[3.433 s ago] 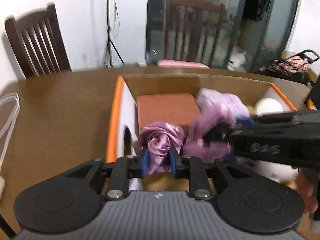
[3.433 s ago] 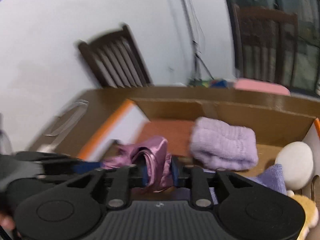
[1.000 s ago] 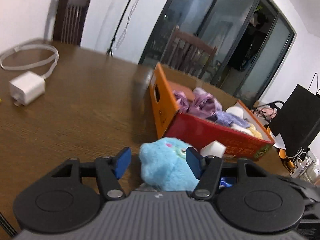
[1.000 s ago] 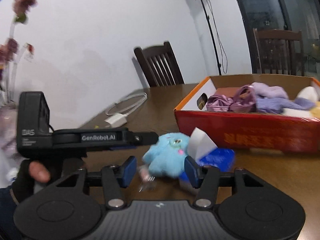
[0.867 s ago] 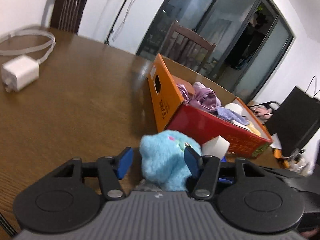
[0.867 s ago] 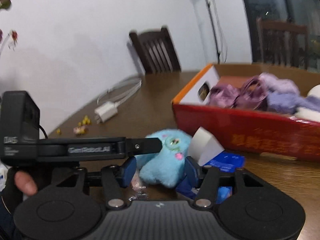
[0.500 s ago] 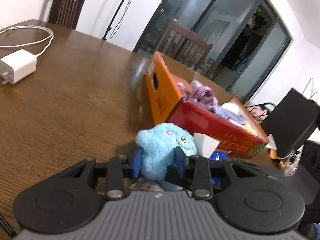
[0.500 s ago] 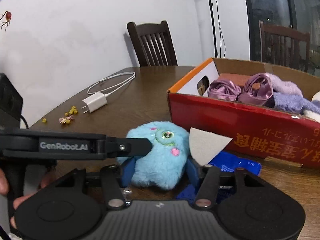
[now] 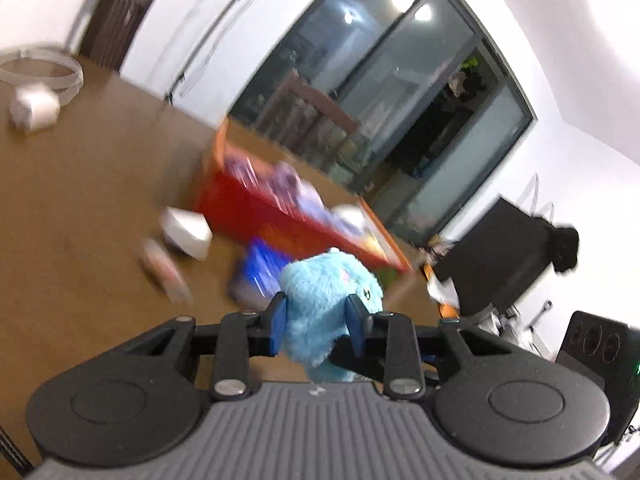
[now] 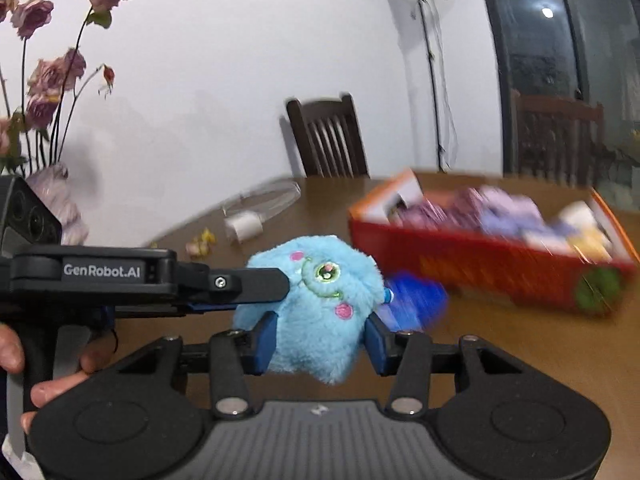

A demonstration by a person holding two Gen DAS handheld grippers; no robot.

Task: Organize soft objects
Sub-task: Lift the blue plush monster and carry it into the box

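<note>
Plush toy (image 10: pixel 316 304) clamped between both tools, left tool (image 9: pixel 316 322) and right tool (image 10: pixel 318 338) just closing, lifted off tabletop (image 10: pixel 540 352) for carry toward red box (image 10: pixel 492 276).

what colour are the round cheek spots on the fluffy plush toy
Pink, on the light blue fluffy plush toy; clearest in the right wrist view.
</note>
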